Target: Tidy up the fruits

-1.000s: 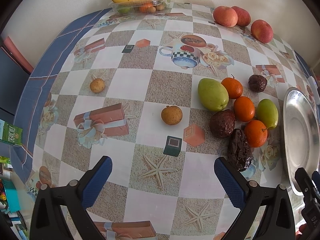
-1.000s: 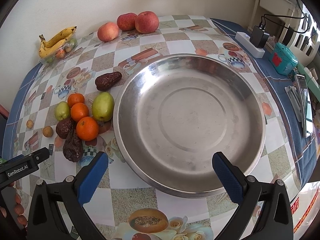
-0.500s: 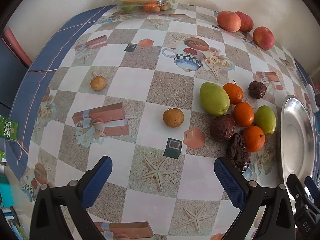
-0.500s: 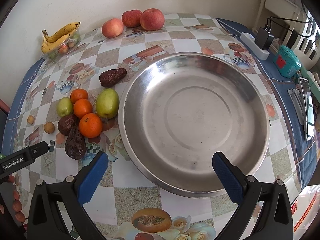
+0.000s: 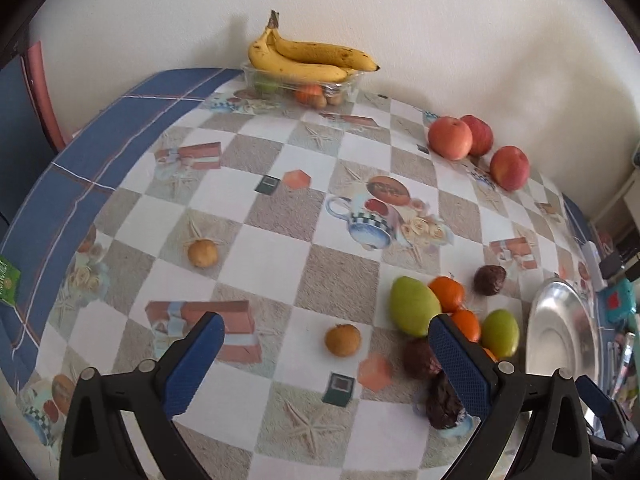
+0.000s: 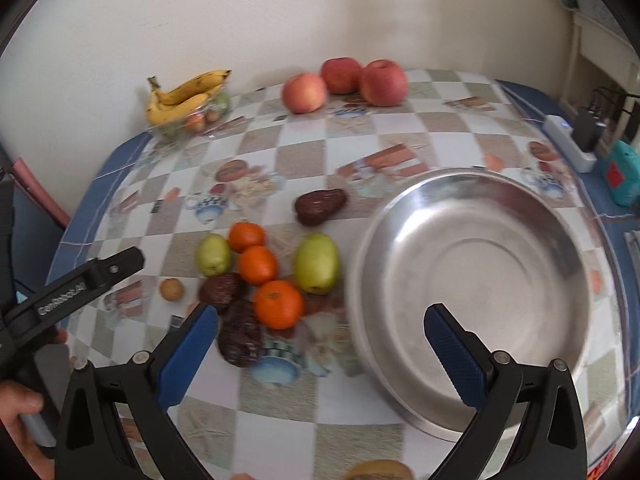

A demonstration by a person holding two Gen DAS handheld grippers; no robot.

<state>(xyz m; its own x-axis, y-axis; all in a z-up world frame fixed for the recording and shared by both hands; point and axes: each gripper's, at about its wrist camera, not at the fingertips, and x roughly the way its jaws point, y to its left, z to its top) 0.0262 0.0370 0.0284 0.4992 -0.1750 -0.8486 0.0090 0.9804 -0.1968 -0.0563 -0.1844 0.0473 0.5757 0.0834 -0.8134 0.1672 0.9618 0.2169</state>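
A cluster of fruit lies left of the empty metal plate (image 6: pixel 472 272): three oranges (image 6: pixel 258 265), two green fruits (image 6: pixel 316 263) and several dark wrinkled fruits (image 6: pixel 240 338). My right gripper (image 6: pixel 322 356) is open above the table, straddling the plate's left rim and the cluster's near edge. My left gripper (image 5: pixel 326 364) is open and empty, with a small brown round fruit (image 5: pixel 342 340) just ahead between its fingers. Its right finger (image 5: pixel 460 364) hides part of the cluster (image 5: pixel 414 306). A second small brown fruit (image 5: pixel 203 253) lies farther left. The plate (image 5: pixel 560 340) shows at the right edge.
Bananas (image 5: pixel 308 56) rest on a clear container (image 5: pixel 300 88) of small fruit against the wall. Three apples (image 6: pixel 342 74) sit at the back. A power strip (image 6: pixel 568 140) and a teal object (image 6: pixel 620 178) lie right of the plate. A hand (image 6: pixel 16 400) holds the left gripper (image 6: pixel 72 292).
Both views have tilted up, showing more wall. My right gripper has shifted left from over the plate toward the fruit cluster. The left gripper has moved closer to the small brown fruit.
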